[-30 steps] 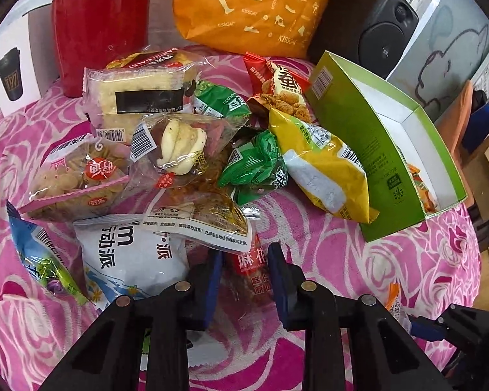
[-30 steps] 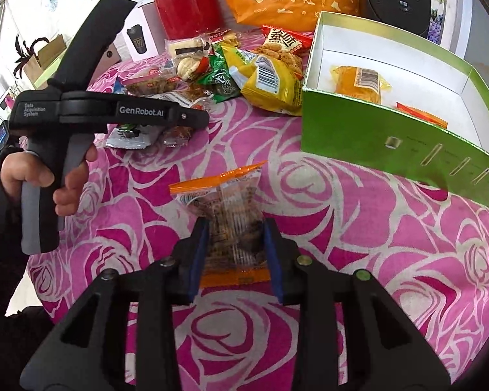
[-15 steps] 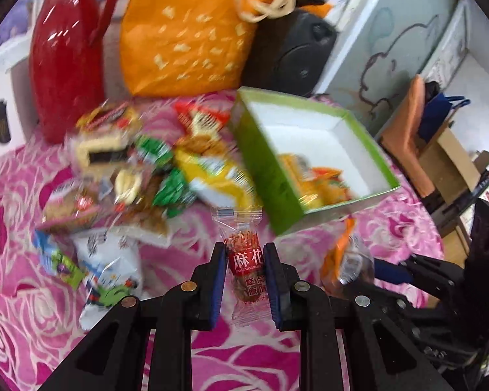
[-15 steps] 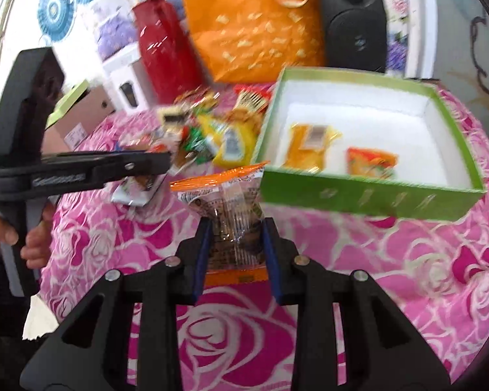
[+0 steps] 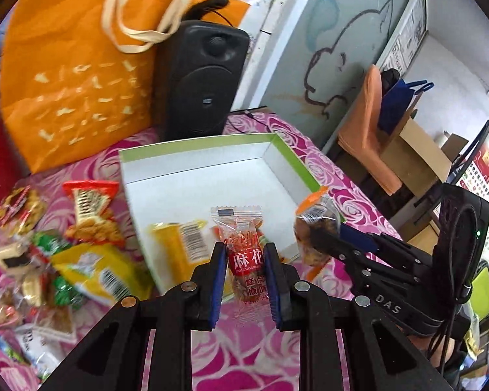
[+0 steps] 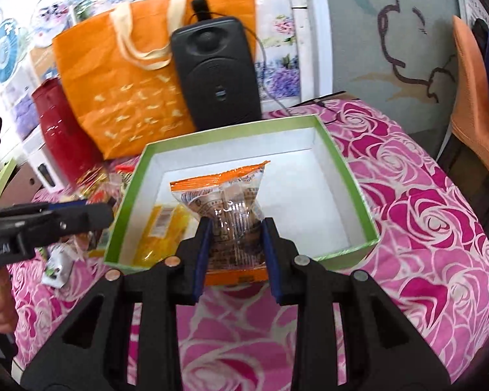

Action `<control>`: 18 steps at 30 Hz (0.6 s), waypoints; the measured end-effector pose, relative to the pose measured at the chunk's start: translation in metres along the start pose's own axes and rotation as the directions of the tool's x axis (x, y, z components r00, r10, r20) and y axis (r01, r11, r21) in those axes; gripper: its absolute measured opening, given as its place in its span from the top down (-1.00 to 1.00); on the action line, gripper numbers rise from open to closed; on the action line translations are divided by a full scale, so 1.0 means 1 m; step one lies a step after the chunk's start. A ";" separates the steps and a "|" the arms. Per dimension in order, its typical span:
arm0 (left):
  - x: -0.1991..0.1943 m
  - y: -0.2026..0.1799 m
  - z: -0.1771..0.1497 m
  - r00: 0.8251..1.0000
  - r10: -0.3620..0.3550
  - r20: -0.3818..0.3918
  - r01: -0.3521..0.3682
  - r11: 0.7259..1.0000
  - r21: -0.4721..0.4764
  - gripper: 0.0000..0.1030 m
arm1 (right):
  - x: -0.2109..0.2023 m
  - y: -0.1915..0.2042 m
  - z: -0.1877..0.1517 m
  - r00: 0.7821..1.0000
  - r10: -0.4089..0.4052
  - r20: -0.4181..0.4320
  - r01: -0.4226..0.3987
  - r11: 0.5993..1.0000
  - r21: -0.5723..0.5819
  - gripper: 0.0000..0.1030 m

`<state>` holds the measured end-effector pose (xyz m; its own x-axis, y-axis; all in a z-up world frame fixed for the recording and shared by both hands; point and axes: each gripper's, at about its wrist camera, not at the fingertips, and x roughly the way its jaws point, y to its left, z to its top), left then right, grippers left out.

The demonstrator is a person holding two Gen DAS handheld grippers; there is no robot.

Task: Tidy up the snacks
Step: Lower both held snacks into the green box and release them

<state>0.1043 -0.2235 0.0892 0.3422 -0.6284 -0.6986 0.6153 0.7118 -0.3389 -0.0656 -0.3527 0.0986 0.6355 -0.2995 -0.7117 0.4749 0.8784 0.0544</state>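
My left gripper [image 5: 244,257] is shut on a small clear packet with a red label [image 5: 243,254], held above the near edge of the green box [image 5: 195,143]. My right gripper [image 6: 234,238] is shut on an orange-edged clear snack pack [image 6: 226,202], held over the near side of the same green box [image 6: 342,159]. In the left wrist view the right gripper [image 5: 313,238] and its orange-edged pack [image 5: 316,224] hang at the box's right corner. A yellow packet [image 5: 179,244] lies inside the box, also seen as the yellow packet [image 6: 161,231] from the right wrist.
Loose snack packets [image 5: 91,215] lie piled on the pink rose tablecloth [image 6: 423,228] left of the box. An orange tote bag [image 6: 130,91], a black speaker [image 6: 215,71] and a red jug [image 6: 62,130] stand behind. A hand [image 6: 0,303] holds the left gripper's grip.
Both grippers rose and moved toward the green box with their packets. The left gripper closed on the red-label packet and lifted it off the cloth; the right one now hangs over the box.
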 end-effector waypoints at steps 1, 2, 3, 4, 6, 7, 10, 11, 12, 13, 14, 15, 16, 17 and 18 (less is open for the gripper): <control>0.005 -0.003 0.002 1.000 -0.002 -0.002 0.002 1.000 0.006 0.56 | 0.004 -0.002 0.002 1.000 -0.012 0.001 0.012 1.000 0.000 0.36; 0.011 -0.005 0.005 1.000 0.000 -0.004 0.000 1.000 0.012 0.56 | 0.009 -0.004 0.004 1.000 -0.025 -0.002 0.025 1.000 -0.003 0.36; 0.018 -0.007 0.007 1.000 0.003 -0.012 -0.003 1.000 0.014 0.56 | 0.014 -0.006 0.006 0.999 -0.035 -0.007 0.035 0.999 -0.007 0.36; 0.022 -0.009 0.006 1.000 0.003 -0.018 -0.003 1.000 0.014 0.56 | 0.021 -0.008 0.007 0.999 -0.040 -0.018 0.040 0.999 -0.010 0.36; 0.035 -0.008 0.008 0.999 0.013 -0.038 -0.013 1.000 0.008 0.56 | 0.031 -0.013 0.006 0.998 -0.048 -0.041 0.047 0.999 -0.011 0.36; 0.040 -0.007 0.008 0.999 0.019 -0.047 -0.018 1.000 0.007 0.56 | 0.039 -0.015 0.005 0.997 -0.053 -0.057 0.052 0.999 -0.015 0.36; 0.054 -0.004 0.004 0.997 0.033 -0.076 -0.032 0.999 0.011 0.56 | 0.052 -0.022 0.001 0.995 -0.050 -0.091 0.050 0.999 -0.007 0.35; 0.058 -0.003 0.003 0.996 0.040 -0.086 -0.038 0.999 0.014 0.56 | 0.057 -0.024 -0.001 0.994 -0.045 -0.104 0.044 0.999 -0.005 0.33; 0.060 -0.002 0.002 0.995 0.044 -0.090 -0.043 0.999 0.015 0.56 | 0.059 -0.024 -0.002 0.993 -0.041 -0.108 0.041 0.999 -0.006 0.33; 0.061 -0.001 0.002 0.995 0.049 -0.091 -0.048 0.999 0.013 0.55 | 0.059 -0.024 -0.003 0.994 -0.045 -0.102 0.044 0.999 -0.014 0.25; 0.061 0.000 0.001 0.995 0.050 -0.087 -0.049 0.999 0.008 0.46 | 0.059 -0.024 -0.004 0.994 -0.057 -0.092 0.054 0.998 -0.025 -0.13; 0.061 0.000 0.003 0.995 0.049 -0.087 -0.049 0.999 0.002 0.04 | 0.057 -0.023 -0.004 0.995 -0.069 -0.076 0.066 0.997 -0.035 -0.38; 0.059 0.002 0.003 0.995 0.051 -0.087 -0.053 0.999 -0.013 -0.27 | 0.055 -0.023 -0.003 0.995 -0.075 -0.058 0.073 0.997 -0.041 -0.76; 0.056 0.005 0.003 0.995 0.061 -0.077 -0.063 0.998 -0.027 -0.71 | 0.051 -0.024 -0.004 0.996 -0.077 -0.040 0.076 0.996 -0.046 -0.81; 0.049 0.006 0.002 0.996 0.077 -0.043 -0.079 0.996 -0.043 -0.75 | 0.050 -0.024 -0.003 0.996 -0.076 -0.036 0.075 0.996 -0.049 -0.81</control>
<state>0.1261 -0.2508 0.0537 0.3582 -0.5576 -0.7489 0.5549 0.7722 -0.3096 -0.0474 -0.3873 0.0597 0.5752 -0.3522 -0.7383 0.4908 0.8707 -0.0330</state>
